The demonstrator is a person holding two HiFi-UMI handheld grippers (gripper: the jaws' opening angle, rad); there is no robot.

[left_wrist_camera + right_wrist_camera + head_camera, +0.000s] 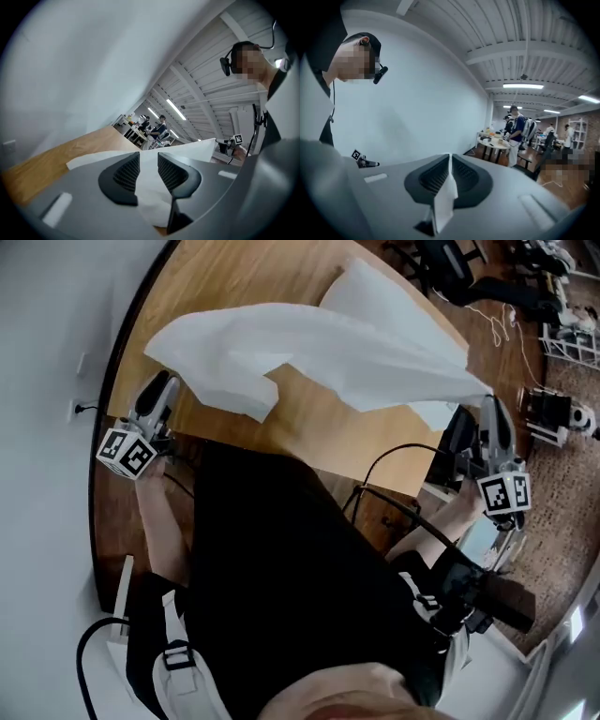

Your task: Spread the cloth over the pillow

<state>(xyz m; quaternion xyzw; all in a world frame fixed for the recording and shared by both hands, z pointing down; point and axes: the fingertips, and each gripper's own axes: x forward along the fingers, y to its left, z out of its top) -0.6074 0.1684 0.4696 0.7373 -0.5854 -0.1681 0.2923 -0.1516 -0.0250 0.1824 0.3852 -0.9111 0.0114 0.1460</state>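
A white cloth (328, 343) hangs stretched over the round wooden table (216, 277), with one edge folded under near the middle. A white pillow (361, 282) shows behind and under it at the far side. My right gripper (489, 401) holds the cloth's right corner; in the right gripper view its jaws (450, 161) are shut on a thin fold of cloth (444, 201). My left gripper (167, 382) sits at the cloth's left end. In the left gripper view its jaws (148, 161) stand apart, with cloth (150, 197) lying loose in the gap.
A grey wall with an outlet (77, 409) runs along the left. Office chairs (450, 263), cables and equipment (562, 413) stand on the wood floor at the right. The gripper views show people at tables (515, 131) far off.
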